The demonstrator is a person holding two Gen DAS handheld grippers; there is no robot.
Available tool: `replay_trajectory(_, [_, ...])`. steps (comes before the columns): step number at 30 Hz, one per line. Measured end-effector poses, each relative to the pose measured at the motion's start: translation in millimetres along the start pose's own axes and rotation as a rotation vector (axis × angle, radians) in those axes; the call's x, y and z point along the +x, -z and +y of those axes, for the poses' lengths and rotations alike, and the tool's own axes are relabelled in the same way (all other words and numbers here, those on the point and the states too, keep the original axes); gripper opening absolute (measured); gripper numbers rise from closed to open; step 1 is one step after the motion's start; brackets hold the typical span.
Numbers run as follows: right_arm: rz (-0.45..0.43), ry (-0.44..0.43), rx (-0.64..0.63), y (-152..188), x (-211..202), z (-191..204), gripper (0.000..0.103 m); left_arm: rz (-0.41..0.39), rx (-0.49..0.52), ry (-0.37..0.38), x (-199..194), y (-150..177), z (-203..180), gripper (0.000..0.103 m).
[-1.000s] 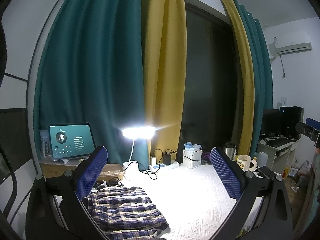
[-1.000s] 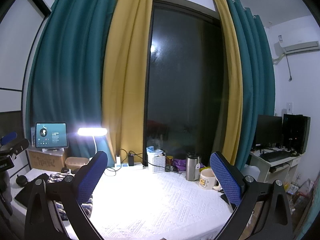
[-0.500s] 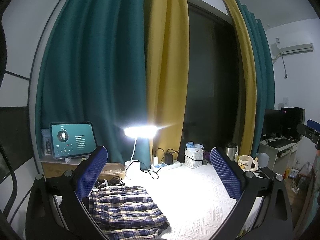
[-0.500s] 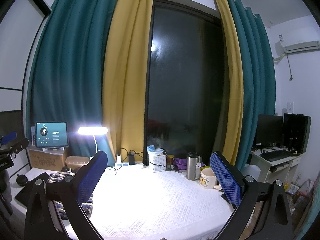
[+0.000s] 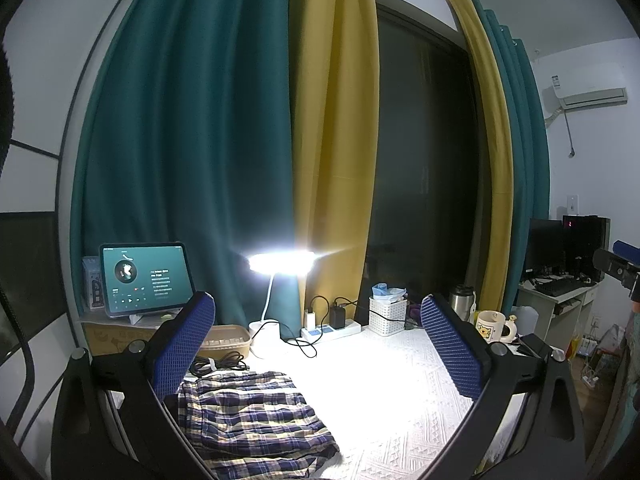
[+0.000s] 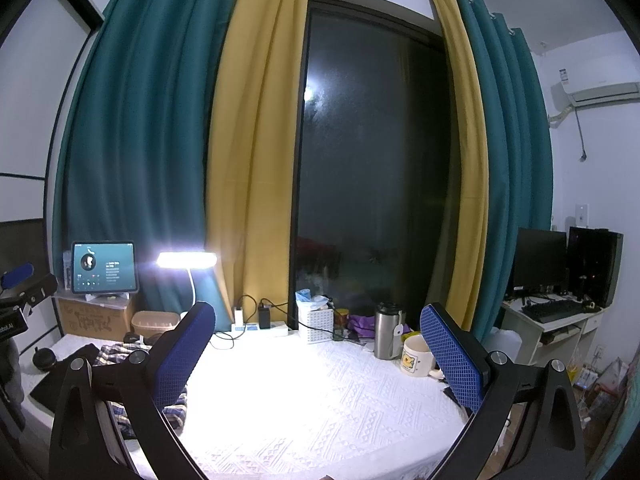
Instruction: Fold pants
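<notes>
The plaid pants [image 5: 252, 420] lie folded in a flat bundle on the white tablecloth [image 5: 384, 400], low and left in the left wrist view. My left gripper [image 5: 316, 344] hovers above them, open, with nothing between its blue pads. In the right wrist view only a plaid edge of the pants [image 6: 116, 350] shows behind the left finger. My right gripper [image 6: 318, 350] is held open over the bare middle of the cloth [image 6: 320, 396], holding nothing. The other gripper's tip [image 5: 620, 264] shows at the far right of the left wrist view.
Along the back stand a lit desk lamp [image 5: 280, 262], a tablet [image 5: 144, 278] on a cardboard box, a power strip [image 5: 332, 330], a white basket [image 5: 386, 312], a steel flask [image 6: 386, 336] and a mug [image 6: 416, 358]. A black cloth [image 6: 60, 372] lies at far left.
Both views have tilted slightly upward; the table items sit a little lower in frame. The pants have not moved and both grippers stay open.
</notes>
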State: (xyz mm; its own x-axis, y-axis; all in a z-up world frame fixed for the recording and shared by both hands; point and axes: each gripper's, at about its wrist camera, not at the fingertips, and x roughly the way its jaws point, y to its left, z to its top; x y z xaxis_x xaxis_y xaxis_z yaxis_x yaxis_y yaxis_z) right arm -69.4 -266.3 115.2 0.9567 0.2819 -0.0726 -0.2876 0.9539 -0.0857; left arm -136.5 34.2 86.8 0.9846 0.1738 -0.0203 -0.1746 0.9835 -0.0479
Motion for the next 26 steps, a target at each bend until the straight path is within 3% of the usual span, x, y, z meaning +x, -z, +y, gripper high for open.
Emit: replay_trajectory(26, [0.014, -0.006, -0.001, 4.2, 0.8, 2.6, 0.103, 0.012, 0.002, 0.011, 0.9, 3.1, -2.5, 0.102])
